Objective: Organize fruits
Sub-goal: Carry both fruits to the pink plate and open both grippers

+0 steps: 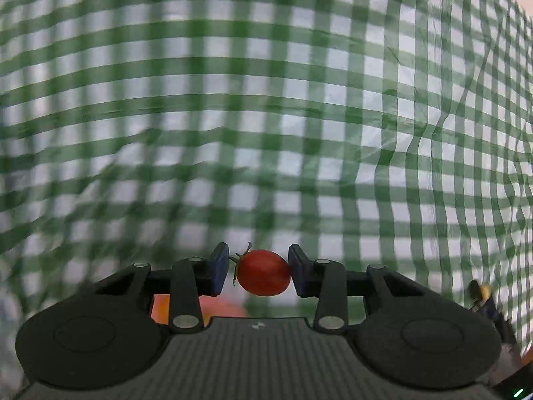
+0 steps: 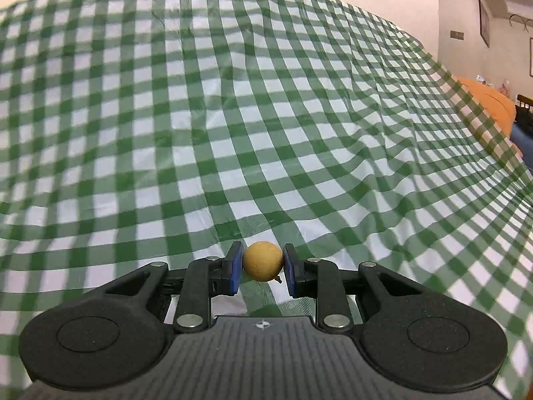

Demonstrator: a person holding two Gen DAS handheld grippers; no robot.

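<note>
A small red tomato (image 1: 263,275) with a green stalk sits between the blue pads of my left gripper (image 1: 259,266), which is shut on it and holds it above the checked cloth (image 1: 266,116). My right gripper (image 2: 262,263) is shut on a small round yellow-tan fruit (image 2: 263,260), held just over the cloth (image 2: 233,116). In the left wrist view the right gripper's tip and its yellow fruit (image 1: 484,290) show at the far right edge. Blurred orange and red shapes (image 1: 220,306) lie under the left gripper, mostly hidden by it.
A wrinkled green-and-white checked cloth covers the whole table in both views. Beyond its right edge are an orange cover (image 2: 489,100), a dark chair back (image 2: 524,110) and a pale wall with frames (image 2: 484,23).
</note>
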